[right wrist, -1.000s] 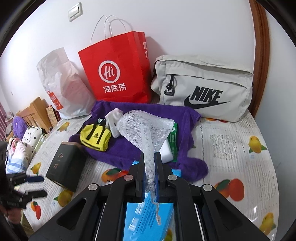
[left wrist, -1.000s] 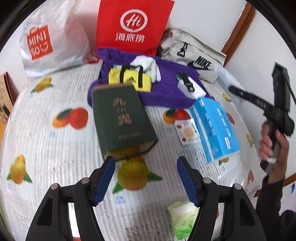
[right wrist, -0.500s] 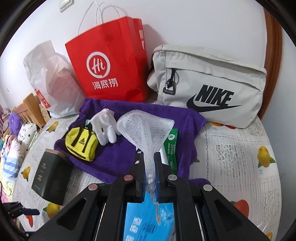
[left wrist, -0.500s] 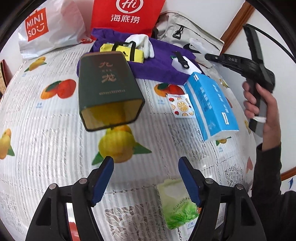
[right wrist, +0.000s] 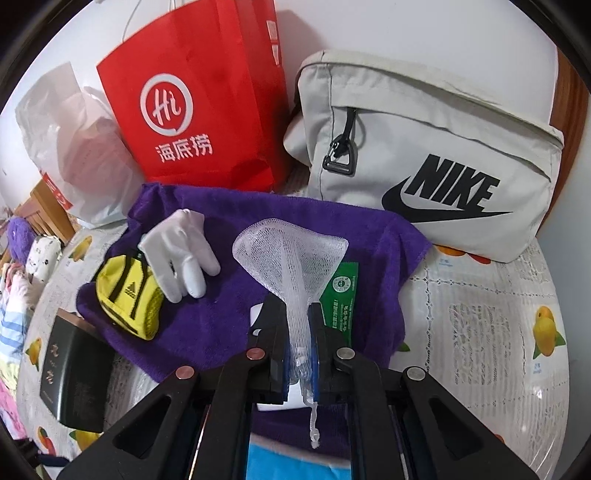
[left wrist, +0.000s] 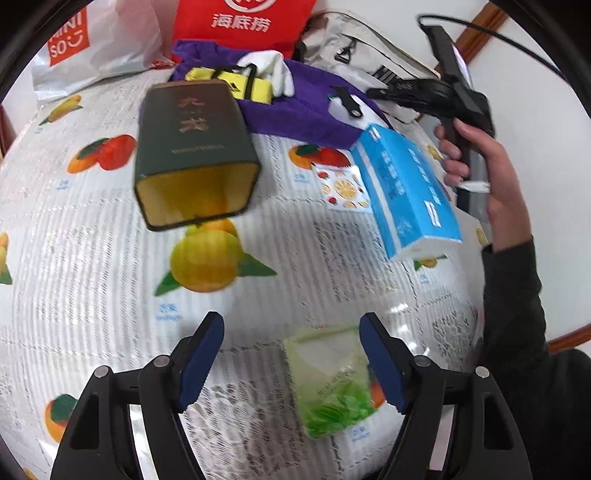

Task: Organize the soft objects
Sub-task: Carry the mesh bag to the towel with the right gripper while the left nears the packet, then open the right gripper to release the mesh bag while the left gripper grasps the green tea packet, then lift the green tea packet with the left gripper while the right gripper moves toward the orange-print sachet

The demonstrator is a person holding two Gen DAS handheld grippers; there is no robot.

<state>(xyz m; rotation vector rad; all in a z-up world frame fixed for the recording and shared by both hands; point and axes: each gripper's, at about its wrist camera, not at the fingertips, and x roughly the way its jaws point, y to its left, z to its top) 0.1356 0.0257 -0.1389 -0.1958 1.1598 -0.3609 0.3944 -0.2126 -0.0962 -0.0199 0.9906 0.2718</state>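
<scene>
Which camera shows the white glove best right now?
The right wrist view: the white glove lies in full on the purple towel, fingers plain, touching the yellow pouch. The left wrist view shows it only small and far away, partly hidden behind that pouch.

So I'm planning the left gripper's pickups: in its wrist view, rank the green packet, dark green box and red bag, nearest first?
1. Green packet: between the opening fingers of the left gripper, toward the right one.
2. Dark green box: farther up, left of centre.
3. Red bag: against the back wall.
</scene>
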